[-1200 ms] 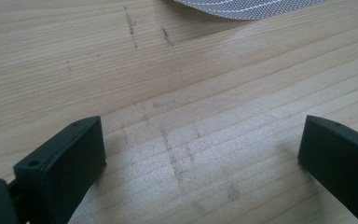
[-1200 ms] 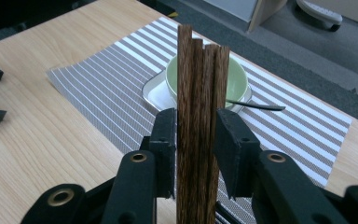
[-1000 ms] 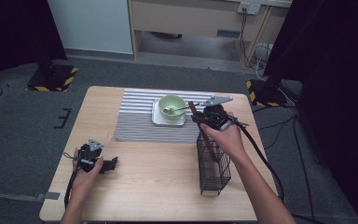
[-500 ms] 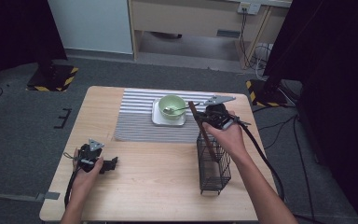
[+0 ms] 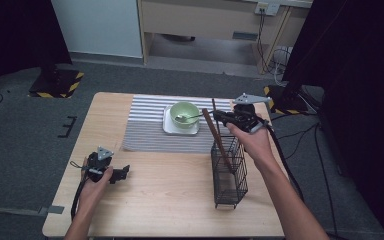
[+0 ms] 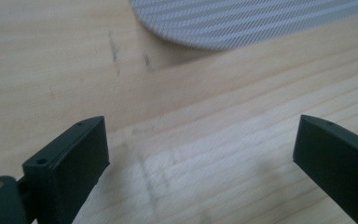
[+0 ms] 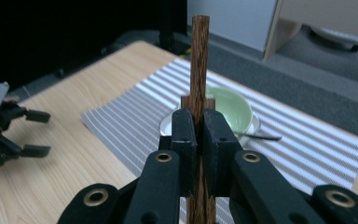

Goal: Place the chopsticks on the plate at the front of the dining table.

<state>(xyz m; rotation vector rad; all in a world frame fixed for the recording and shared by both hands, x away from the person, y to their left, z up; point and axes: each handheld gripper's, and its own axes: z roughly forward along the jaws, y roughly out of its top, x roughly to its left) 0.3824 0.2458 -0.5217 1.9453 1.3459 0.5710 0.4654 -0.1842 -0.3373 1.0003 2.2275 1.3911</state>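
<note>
No words, labels, brand names or numbers can be read anywhere; the only sign-like marking is the yellow-and-black hazard striping (image 5: 46, 94) on the dark stand base on the floor, beyond the far left corner of the table (image 5: 170, 200).

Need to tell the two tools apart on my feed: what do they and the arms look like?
Both are black, each topped by a grey three-cornered plate and trailing a black cable: left tool, right tool. Jaws are flat black blocks on arms with brass-ringed pivots. Forearms are bare, no sleeves.
</note>
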